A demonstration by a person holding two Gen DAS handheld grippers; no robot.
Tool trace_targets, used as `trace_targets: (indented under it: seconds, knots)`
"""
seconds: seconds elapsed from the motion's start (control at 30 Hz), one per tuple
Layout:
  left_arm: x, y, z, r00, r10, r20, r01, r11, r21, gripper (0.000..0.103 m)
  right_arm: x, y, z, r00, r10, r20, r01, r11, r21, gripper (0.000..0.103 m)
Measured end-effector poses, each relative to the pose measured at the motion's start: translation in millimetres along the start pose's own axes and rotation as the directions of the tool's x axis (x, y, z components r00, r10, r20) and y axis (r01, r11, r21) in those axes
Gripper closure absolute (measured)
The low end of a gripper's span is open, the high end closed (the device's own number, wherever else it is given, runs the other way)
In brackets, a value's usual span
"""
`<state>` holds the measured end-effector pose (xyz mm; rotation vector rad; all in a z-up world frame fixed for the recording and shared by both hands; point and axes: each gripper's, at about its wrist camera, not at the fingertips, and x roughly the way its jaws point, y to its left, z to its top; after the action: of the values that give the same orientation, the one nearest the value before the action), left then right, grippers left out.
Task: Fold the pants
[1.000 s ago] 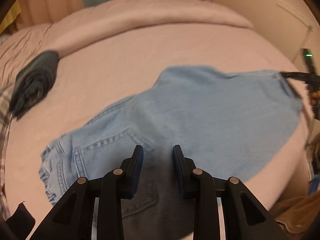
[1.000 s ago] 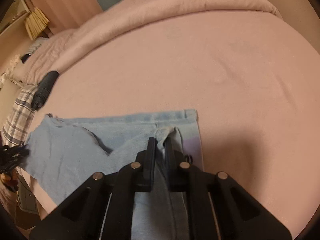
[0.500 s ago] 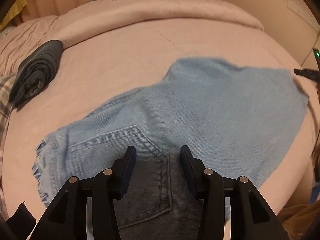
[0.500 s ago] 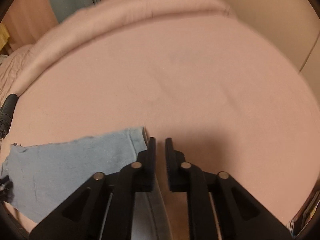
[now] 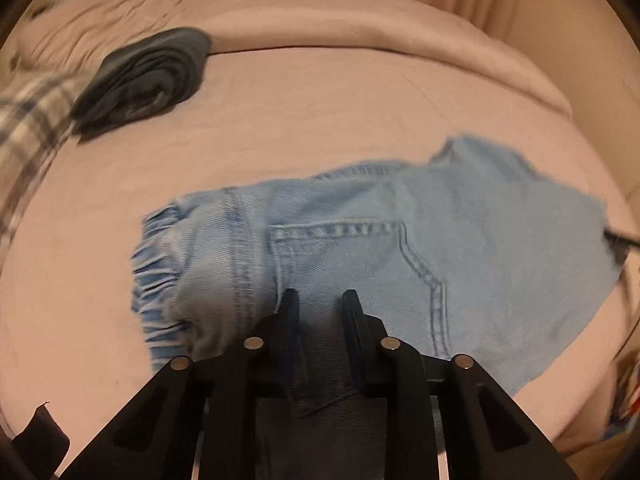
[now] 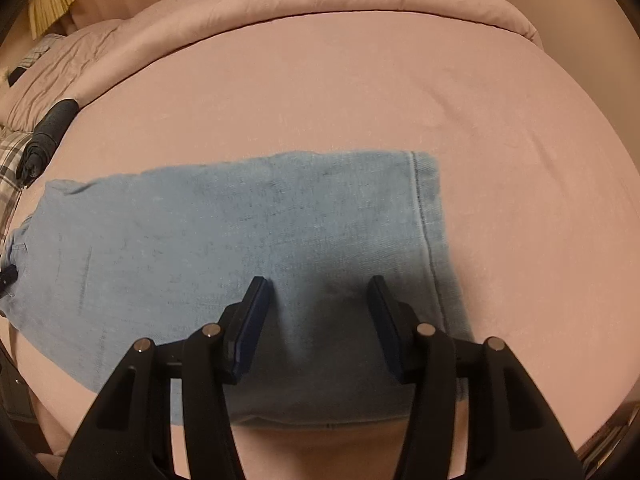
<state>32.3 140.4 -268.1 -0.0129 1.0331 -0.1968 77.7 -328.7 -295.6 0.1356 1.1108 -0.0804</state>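
Light blue jeans [image 5: 400, 248] lie flat on the pink bed [image 5: 320, 112], the gathered waistband [image 5: 160, 264] to the left and a back pocket [image 5: 360, 264] facing up. My left gripper [image 5: 320, 304] hovers over the pocket near the waistband. Its jaws stand a narrow gap apart and are closing, with flat denim below them and nothing pinched. In the right wrist view the leg of the jeans [image 6: 240, 232] lies spread out, its hem [image 6: 428, 220] to the right. My right gripper [image 6: 318, 288] hangs above the leg near the hem, jaws opening wide and holding nothing.
A dark folded garment [image 5: 148, 76] lies at the back left of the bed, beside a plaid cloth [image 5: 28, 120]. A rolled pink duvet [image 5: 320, 20] runs along the far side. The bed's near edge [image 6: 320, 448] drops off just below the jeans.
The right gripper let go of the leg end it had pinched and opened wide; the leg now lies flat. The left gripper slid left toward the waistband and narrowed its gap.
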Motion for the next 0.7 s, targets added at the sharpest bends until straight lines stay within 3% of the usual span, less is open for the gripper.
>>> trace_targets:
  seconds: [0.1,0.13,0.2,0.3,0.47,0.57,0.67,0.7]
  knots:
    - [-31.8,10.0,5.6,0.999,-0.024,0.041,0.026,0.999,-0.039,0.072,-18.8,9.5,6.7,0.999,0.019,0.025,-0.019,1.0,0.003,0.051]
    - [-37.7,16.1,5.7,0.999,-0.025,0.044,0.027,0.998,-0.052,0.057,-25.7,15.8,7.9,0.998,0.037,0.044,-0.036,0.999,-0.012,0.051]
    - [-51.1,25.5,-2.0,0.998,0.015,0.056,-0.012,0.998,-0.062,0.038,-36.2,27.2,10.7,0.995,0.073,0.065,-0.07,0.997,-0.045,0.049]
    - [-62.4,38.3,-19.4,0.997,0.035,0.064,-0.029,0.995,-0.095,0.036,-43.5,47.8,9.9,0.987,0.139,0.078,-0.133,0.988,-0.079,0.047]
    - [-44.4,60.6,-41.7,0.999,0.041,-0.016,-0.043,0.981,-0.191,0.036,-36.0,78.7,-0.3,0.975,0.216,0.048,-0.208,0.968,-0.138,0.047]
    - [-38.0,69.9,-54.8,0.999,-0.051,-0.007,0.047,0.957,-0.285,0.036,-36.5,98.2,-2.9,0.969,0.247,0.03,-0.237,0.953,-0.188,0.047]
    - [-24.4,69.7,-59.1,0.974,-0.227,-0.021,0.206,0.918,-0.339,0.036,-39.3,123.5,-9.7,0.961,0.275,0.012,-0.264,0.933,-0.246,0.047]
    - [-20.4,70.4,-60.3,0.968,-0.251,-0.026,0.226,0.908,-0.354,0.036,-38.1,130.6,-9.9,0.96,0.281,0.004,-0.27,0.927,-0.262,0.047]
